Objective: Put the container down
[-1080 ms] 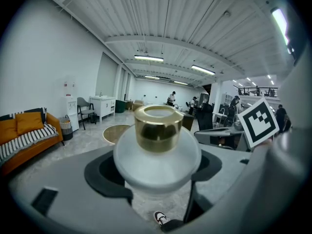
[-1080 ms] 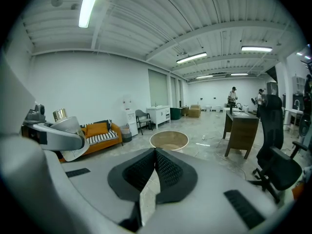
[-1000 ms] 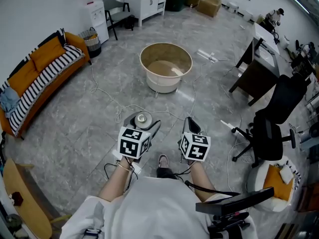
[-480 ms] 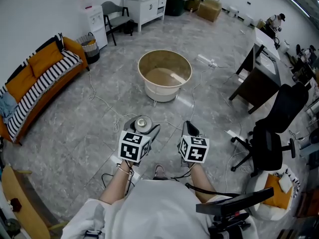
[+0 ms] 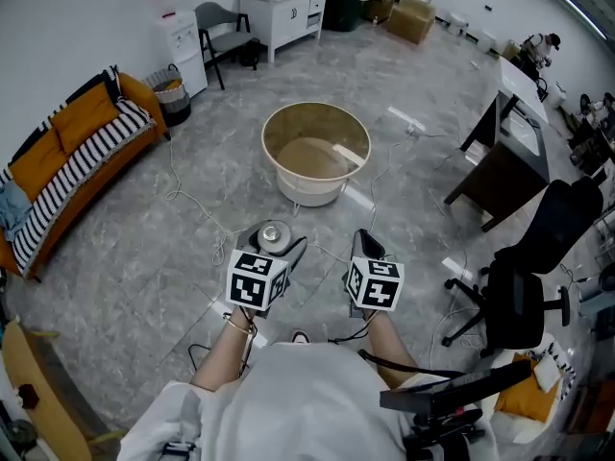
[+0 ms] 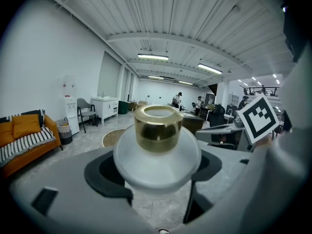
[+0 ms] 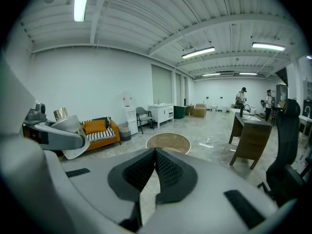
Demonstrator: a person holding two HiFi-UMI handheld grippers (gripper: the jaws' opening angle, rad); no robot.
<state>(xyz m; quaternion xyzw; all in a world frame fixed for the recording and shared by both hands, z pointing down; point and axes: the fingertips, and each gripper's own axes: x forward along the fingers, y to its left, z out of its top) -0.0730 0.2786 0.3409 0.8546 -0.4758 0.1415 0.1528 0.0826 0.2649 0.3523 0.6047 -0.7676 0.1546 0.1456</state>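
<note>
A frosted white round container (image 6: 157, 152) with a gold cap (image 6: 156, 128) sits between the pads of my left gripper (image 6: 157, 175), which is shut on its wide body. In the head view the container (image 5: 273, 235) shows in front of the left marker cube, held upright above the grey floor by the left gripper (image 5: 274, 242). My right gripper (image 5: 366, 247) hovers beside it, a hand's width to the right. Its jaws meet at the tips with nothing between them, as the right gripper (image 7: 155, 156) shows in its own view. The container (image 7: 66, 124) appears there at the far left.
A large beige tub (image 5: 317, 152) stands on the floor ahead. Cables (image 5: 197, 200) trail across the marble floor. An orange striped sofa (image 5: 72, 147) lines the left wall. A dark desk (image 5: 504, 152) and a black office chair (image 5: 533, 267) stand at the right.
The head view has shifted a little, and the tub now sits slightly lower in the picture. Both grippers keep their places and the left still holds the container.
</note>
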